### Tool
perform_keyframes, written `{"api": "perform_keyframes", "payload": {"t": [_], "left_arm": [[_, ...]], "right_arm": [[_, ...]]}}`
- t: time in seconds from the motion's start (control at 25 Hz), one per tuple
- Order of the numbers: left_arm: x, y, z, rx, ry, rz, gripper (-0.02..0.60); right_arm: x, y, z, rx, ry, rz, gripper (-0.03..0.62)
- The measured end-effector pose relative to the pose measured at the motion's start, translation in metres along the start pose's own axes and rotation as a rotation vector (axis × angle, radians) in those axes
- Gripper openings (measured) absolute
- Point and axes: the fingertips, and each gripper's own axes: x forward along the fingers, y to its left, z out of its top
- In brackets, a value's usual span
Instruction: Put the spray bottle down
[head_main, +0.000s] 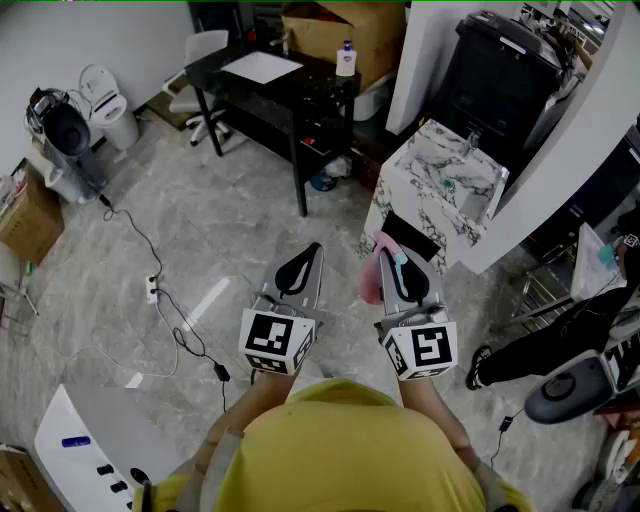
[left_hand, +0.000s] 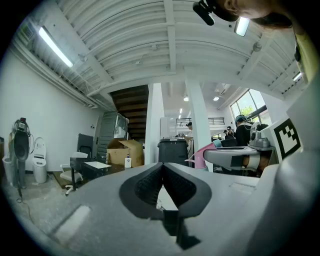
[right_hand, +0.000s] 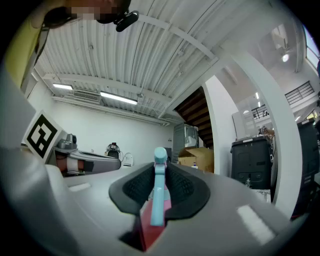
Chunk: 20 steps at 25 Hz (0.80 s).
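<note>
The spray bottle (head_main: 371, 272) is pink with a teal trigger head (right_hand: 159, 192). My right gripper (head_main: 393, 252) is shut on it: in the right gripper view the teal part stands upright, pinched between the black pads (right_hand: 134, 186), with the pink body below. The gripper points level, held above the floor just short of the marble counter (head_main: 440, 190). My left gripper (head_main: 311, 250) hovers beside it on the left, and its jaws meet at the tip (left_hand: 163, 166) with nothing between them. From the left gripper view the pink bottle (left_hand: 202, 153) shows at the right.
The marble counter carries a sink with a tap (head_main: 472, 142). A black desk (head_main: 262, 92) with a white sheet and a small bottle (head_main: 346, 58) stands further back, near a cardboard box (head_main: 345, 30). Cables (head_main: 160, 295) trail over the floor. Someone's leg (head_main: 540, 350) is at the right.
</note>
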Motion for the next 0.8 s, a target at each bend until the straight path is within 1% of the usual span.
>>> {"api": "perform_keyframes", "payload": {"t": [0.12,0.32,0.48,0.6,0.8], "left_arm": [[0.009,-0.003,-0.008,0.002,-0.001,0.004,0.003],[0.026,-0.002,-0.014,0.003,0.004,-0.016,0.003],[0.052,0.009,-0.023,-0.022,-0.01,-0.04,0.003],[0.078,0.032,-0.028,-0.032,-0.008,-0.052,0.003],[0.13,0.092,-0.032,-0.022,-0.004,-0.055,0.003]], "right_arm": [[0.002,-0.008,-0.01,-0.004,0.0,0.003,0.061],[0.007,-0.02,-0.019,-0.009,0.007,0.003,0.063],[0.03,-0.036,-0.032,0.018,0.013,0.001,0.063],[0.06,-0.043,-0.042,0.026,0.02,0.002,0.063],[0.133,-0.054,-0.049,0.039,-0.003,-0.003,0.063]]}}
